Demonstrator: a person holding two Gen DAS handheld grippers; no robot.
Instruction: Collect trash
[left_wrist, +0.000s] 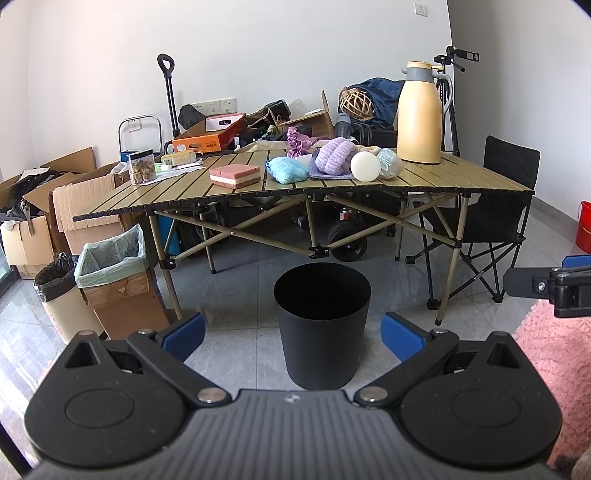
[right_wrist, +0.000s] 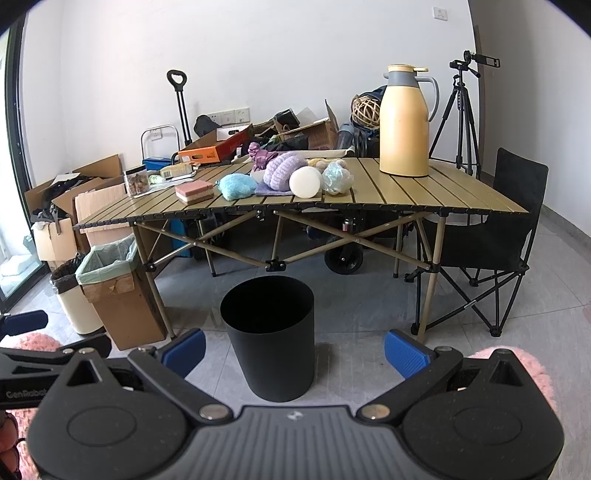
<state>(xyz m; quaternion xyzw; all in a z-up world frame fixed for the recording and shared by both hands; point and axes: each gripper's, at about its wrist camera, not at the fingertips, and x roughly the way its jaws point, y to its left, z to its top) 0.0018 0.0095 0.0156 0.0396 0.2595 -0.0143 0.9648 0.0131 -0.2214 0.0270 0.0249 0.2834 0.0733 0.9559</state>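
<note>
1. Left tool (left_wrist: 291, 338) and right tool (right_wrist: 293, 350): both spread apart, empty.
2. Black round bin (left_wrist: 322, 325) on floor, frame centre, just ahead.
3. Crumpled clear plastic wad (right_wrist: 336, 178) on slatted folding desk (right_wrist: 424, 195), upper centre, beyond bin; looks slightly nearer the right tool.

A spare room in a home, used for storage and recording: white walls, grey floor tiles, a folding camping bench (left_wrist: 177, 192), a folding chair (left_wrist: 509, 206), opened cardboard boxes (left_wrist: 85, 199) stacked along the bench's left edge, a hand trolley (left_wrist: 168, 96), and a camera tripod (right_wrist: 460, 122) beyond its right corner.
</note>
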